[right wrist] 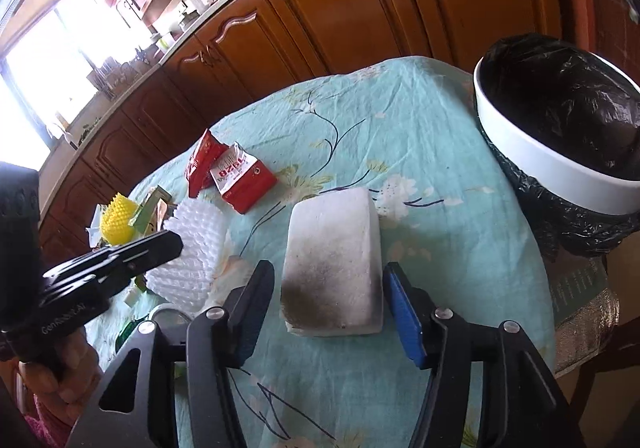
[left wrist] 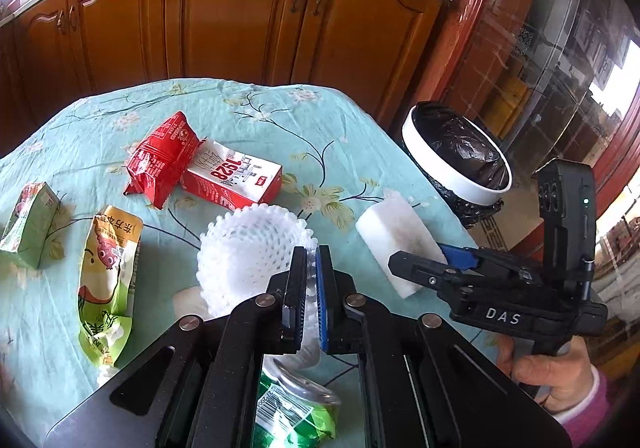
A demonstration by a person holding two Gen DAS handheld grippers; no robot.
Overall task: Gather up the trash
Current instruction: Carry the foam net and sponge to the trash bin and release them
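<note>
My left gripper (left wrist: 311, 254) is shut on the rim of a white foam fruit net (left wrist: 244, 248) over the table; the net also shows in the right wrist view (right wrist: 188, 248). My right gripper (right wrist: 326, 276) is open, its fingers on either side of the near end of a dirty white foam block (right wrist: 334, 252), which also shows in the left wrist view (left wrist: 396, 236). A white bin with a black liner (right wrist: 560, 128) stands past the table's right edge.
On the teal flowered tablecloth (left wrist: 280, 120) lie a red wrapper (left wrist: 160, 156), a red and white carton (left wrist: 236, 180), a green carton (left wrist: 28, 224), a yellow-green pouch (left wrist: 108, 276) and a green can (left wrist: 292, 404). A yellow foam net (right wrist: 116, 222) lies far left. Wooden cabinets (left wrist: 240, 16) stand behind.
</note>
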